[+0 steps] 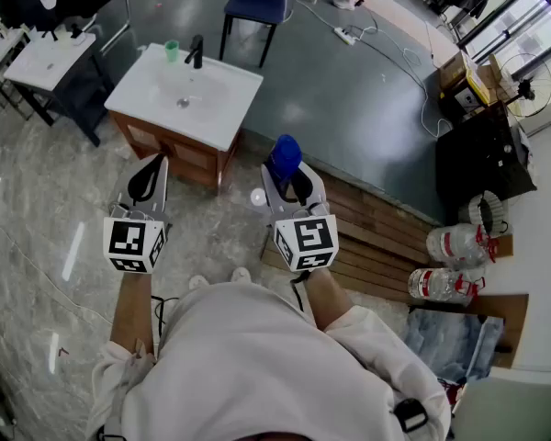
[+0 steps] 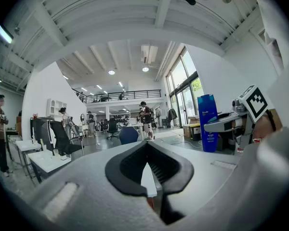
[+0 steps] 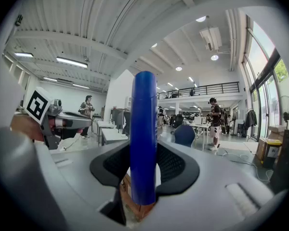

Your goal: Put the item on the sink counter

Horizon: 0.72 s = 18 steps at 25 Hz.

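We pinched the blue bottle point(image 1: 285, 156) upright in our right gripper point(image 1: 291, 182), likely so it could stand on the far sink counter point(image 1: 237, 95). Our left gripper point(image 1: 148, 178) hung spare, jaws pressed together on nothing.

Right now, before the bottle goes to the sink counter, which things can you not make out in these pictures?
- Print on the blue bottle: left gripper view, too small to read.
- Contents of the green cup: head view, too small to tell.
- Sink counter: both gripper views, mostly hidden behind the jaws.
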### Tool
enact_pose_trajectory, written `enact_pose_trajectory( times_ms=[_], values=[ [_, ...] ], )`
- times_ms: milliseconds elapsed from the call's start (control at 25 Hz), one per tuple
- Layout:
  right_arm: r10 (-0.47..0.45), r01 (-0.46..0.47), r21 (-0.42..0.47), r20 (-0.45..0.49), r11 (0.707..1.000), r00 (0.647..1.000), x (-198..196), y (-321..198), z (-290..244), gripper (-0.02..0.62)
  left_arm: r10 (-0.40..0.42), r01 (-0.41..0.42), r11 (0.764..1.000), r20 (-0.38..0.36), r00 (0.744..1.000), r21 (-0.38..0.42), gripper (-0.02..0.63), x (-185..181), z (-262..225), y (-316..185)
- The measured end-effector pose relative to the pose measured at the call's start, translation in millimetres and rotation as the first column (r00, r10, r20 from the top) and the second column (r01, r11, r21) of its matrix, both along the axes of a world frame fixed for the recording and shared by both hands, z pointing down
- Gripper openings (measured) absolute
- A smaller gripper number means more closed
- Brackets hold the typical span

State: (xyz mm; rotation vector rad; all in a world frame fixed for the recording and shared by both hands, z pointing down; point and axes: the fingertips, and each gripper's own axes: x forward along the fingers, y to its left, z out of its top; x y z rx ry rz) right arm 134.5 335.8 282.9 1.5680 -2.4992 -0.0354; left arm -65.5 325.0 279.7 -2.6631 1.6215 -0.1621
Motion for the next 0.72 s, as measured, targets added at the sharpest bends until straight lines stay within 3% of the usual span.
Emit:
enact_pose_trajectory(
  times_ms=[720],
  values=[
    [-0.085,0.084,0.022,0.035,0.996,0.996,11,-21,-3,0.157,-0.028,0.028,1.0,0.023,0.999,-0.012,-0.002,28,5,-17]
  ],
)
